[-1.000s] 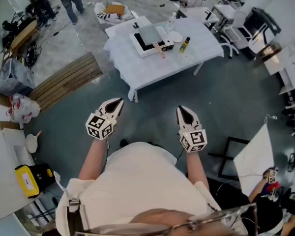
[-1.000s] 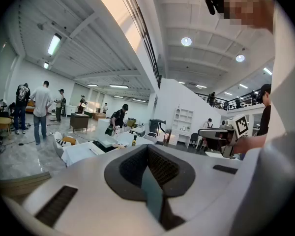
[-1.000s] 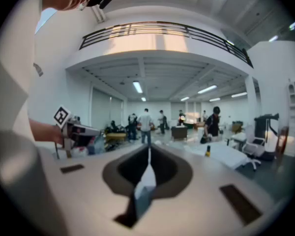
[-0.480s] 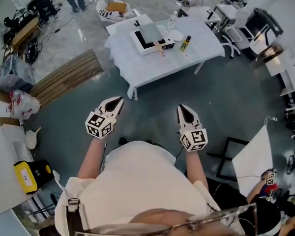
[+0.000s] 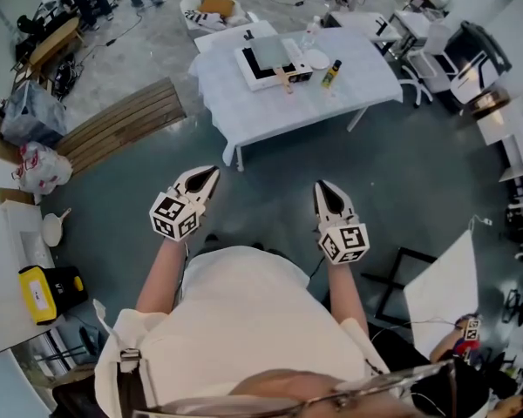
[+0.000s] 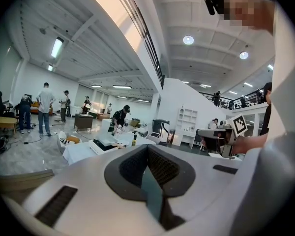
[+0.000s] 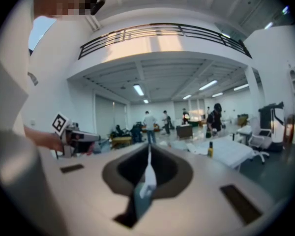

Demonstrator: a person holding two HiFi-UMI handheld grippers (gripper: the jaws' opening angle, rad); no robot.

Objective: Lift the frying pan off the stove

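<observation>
The frying pan (image 5: 270,55), grey with a wooden handle (image 5: 284,83), rests on a black and white stove (image 5: 255,70) on a white-clothed table (image 5: 270,111), far ahead of me across the floor. My left gripper (image 5: 207,179) and right gripper (image 5: 323,192) hover at waist height in front of my body, well short of the table. Both point toward it, shut with nothing between the jaws. In the left gripper view the left gripper (image 6: 148,150) faces the distant table (image 6: 83,150). The right gripper (image 7: 148,154) sees the table (image 7: 231,151) at its right.
A yellow-topped bottle (image 5: 330,74) and a white plate (image 5: 314,59) stand beside the stove. A wooden pallet (image 5: 122,124) lies left of the table, office chairs (image 5: 471,50) to its right. A yellow box (image 5: 42,294) and a white board (image 5: 440,290) flank me. Several people stand beyond.
Both grippers stay shut and hold their place before my body. The head view has shifted a little, so the table and pallet sit slightly higher in the picture.
</observation>
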